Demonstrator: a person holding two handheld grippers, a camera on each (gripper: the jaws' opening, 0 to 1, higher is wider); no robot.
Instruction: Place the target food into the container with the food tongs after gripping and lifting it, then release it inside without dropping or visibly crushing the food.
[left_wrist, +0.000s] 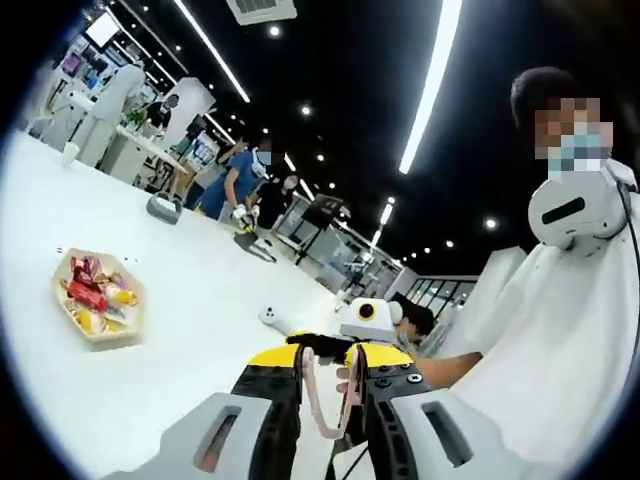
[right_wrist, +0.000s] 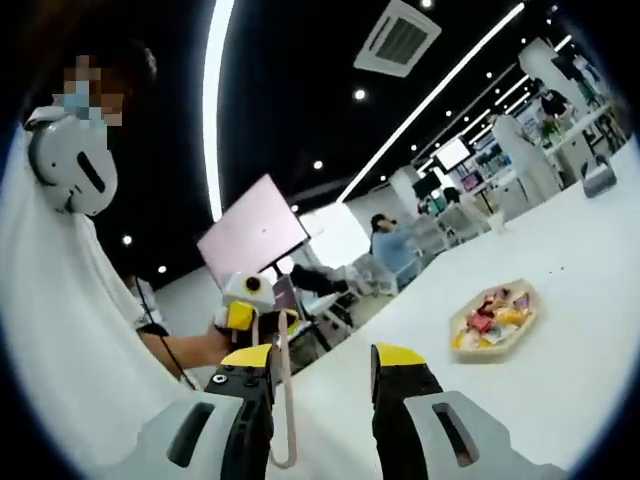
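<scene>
In the left gripper view, nearest the camera, the left hand-held gripper (left_wrist: 325, 385) has grey plastic bodies ending in black jaws with yellow tips. Its jaws stand close together, clenched on the pale pink food tongs (left_wrist: 322, 395), whose thin looped arms run down between them. Just past the jaw tips the right hand-held gripper (left_wrist: 370, 322) comes in, a white and yellow block.

In the right gripper view, the right hand-held gripper (right_wrist: 322, 365) has its jaws spread wide, released, with bare white worktop (right_wrist: 560, 380) showing between them. The food tongs (right_wrist: 284, 400) hang as a slim, smooth pink loop beside its left jaw, whether touching it or not I cannot tell. Beyond it, the left hand-held gripper (right_wrist: 245, 300) is held in a person's hand (right_wrist: 195, 350).

Farther out on the smooth, glossy white worktop (left_wrist: 200, 320) lies a shallow, tan, angular-sided tray (left_wrist: 98, 297), well apart from both grippers. It holds small wrapped food pieces in red, yellow and pink. The right gripper view shows the same tray (right_wrist: 493, 318) from its other side.

The person in a white top (left_wrist: 560, 340) stands beside the worktop, wearing a white rounded device. In the distance are long ceiling light strips, further desks and other people; the right gripper view adds a tilted pale pink panel (right_wrist: 252, 235).
</scene>
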